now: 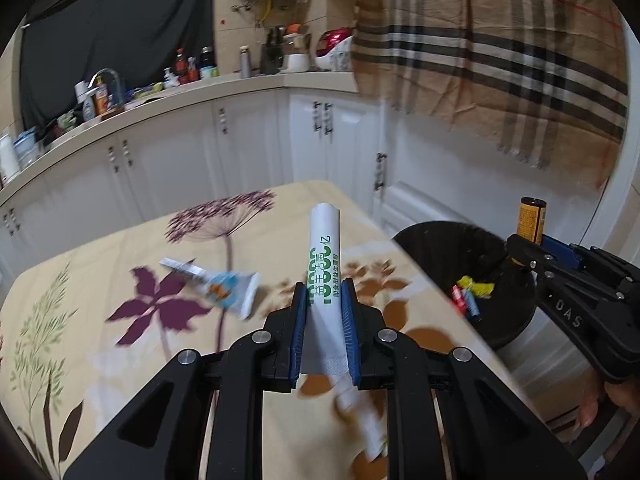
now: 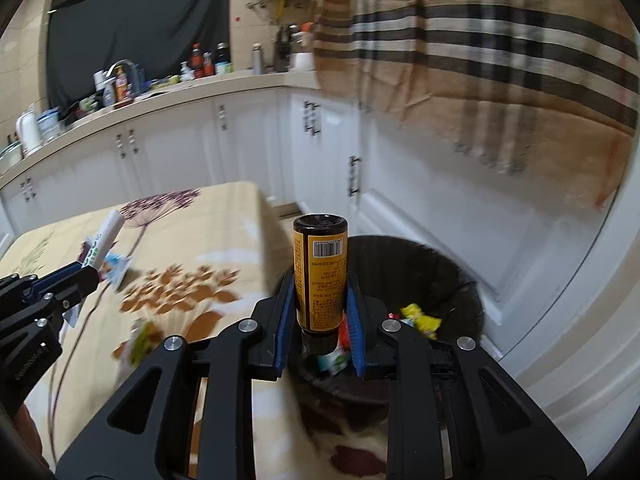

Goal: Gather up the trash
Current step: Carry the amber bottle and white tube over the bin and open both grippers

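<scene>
Grippers both grasp trash: your left gripper [image 1: 324,300] clamps a white sachet [image 1: 325,256], your right gripper [image 2: 320,304] an amber bottle [image 2: 320,276], bin [image 2: 448,264] at two o'clock.

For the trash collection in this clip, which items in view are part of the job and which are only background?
Part of the job:
- white sachet clamped in the left tool
- amber bottle clamped in the right tool
- black bin with wrappers inside
- crumpled tube on the table

Background:
- counter bottles
- checked cloth
- white cabinets
</scene>
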A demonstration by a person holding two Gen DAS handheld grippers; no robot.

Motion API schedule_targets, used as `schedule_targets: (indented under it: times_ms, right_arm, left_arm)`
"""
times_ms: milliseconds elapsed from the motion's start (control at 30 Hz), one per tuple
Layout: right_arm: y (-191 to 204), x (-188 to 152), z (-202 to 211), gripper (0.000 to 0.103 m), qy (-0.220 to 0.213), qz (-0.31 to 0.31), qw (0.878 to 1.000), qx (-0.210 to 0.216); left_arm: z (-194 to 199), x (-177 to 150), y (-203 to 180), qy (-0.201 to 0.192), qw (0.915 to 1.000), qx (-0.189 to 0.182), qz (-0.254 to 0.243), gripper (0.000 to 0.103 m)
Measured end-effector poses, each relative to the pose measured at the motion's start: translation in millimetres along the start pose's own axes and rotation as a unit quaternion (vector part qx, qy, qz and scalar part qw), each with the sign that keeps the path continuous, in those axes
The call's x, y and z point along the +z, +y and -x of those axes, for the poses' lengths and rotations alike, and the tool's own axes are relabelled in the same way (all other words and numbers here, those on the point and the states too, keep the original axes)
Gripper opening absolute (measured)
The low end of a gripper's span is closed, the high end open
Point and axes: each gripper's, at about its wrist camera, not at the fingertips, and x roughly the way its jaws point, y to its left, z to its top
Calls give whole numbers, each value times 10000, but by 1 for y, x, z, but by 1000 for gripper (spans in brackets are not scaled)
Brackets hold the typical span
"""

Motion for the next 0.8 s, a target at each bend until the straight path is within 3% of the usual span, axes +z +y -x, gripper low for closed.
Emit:
schedule_targets:
  times_ms: [400,800]
  right_arm:
    - [-39,13,-35,23,-77,-173,9988,-449]
    - [-68,15,-66,23,-29,-352,9974,-632]
  left_arm:
    - [-41,34,-51,-102,9986,-337,-393,19]
    - [-83,47,-82,50,9978,-290,-593,19]
